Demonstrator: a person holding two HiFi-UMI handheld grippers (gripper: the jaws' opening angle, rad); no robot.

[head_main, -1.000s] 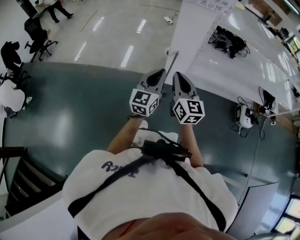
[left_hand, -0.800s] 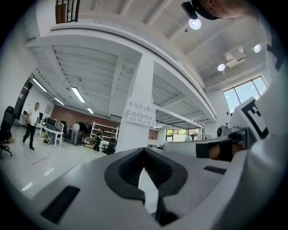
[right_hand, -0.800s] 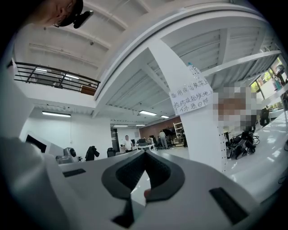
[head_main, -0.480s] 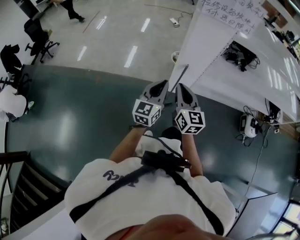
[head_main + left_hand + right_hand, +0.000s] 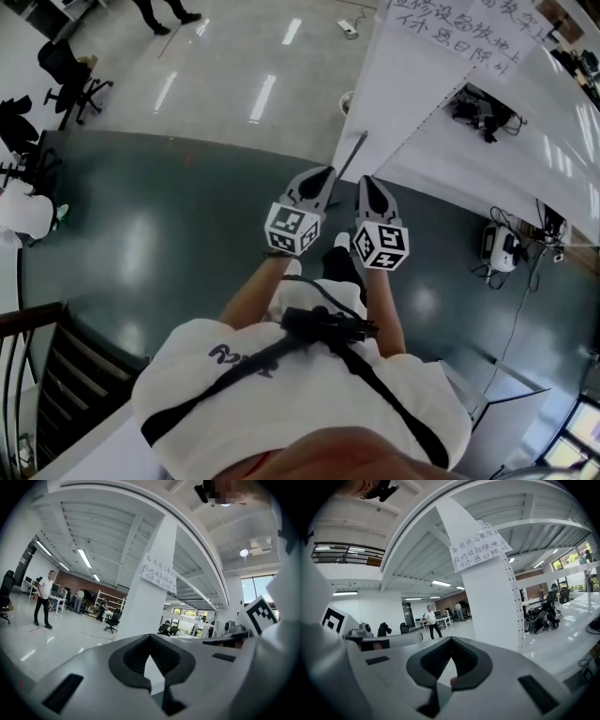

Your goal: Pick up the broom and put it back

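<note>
We hold the left gripper (image 5: pixel 324 174) and the right gripper (image 5: pixel 366 183) side by side in front of us, above the dark green floor (image 5: pixel 169 234). Both point at the big white pillar (image 5: pixel 398 84). The left gripper's jaws are closed, and we see only the white pillar through the small gap between them. The right gripper's jaws are closed too, and we see nothing gripped in them. A thin grey stick (image 5: pixel 352 155) runs from just ahead of the jaws to the foot of the pillar, by the left end of the white bench (image 5: pixel 487 159). It may be the broom's handle, but we cannot tell. Neither gripper holds it. A paper sign (image 5: pixel 450 28) hangs on the pillar.
</note>
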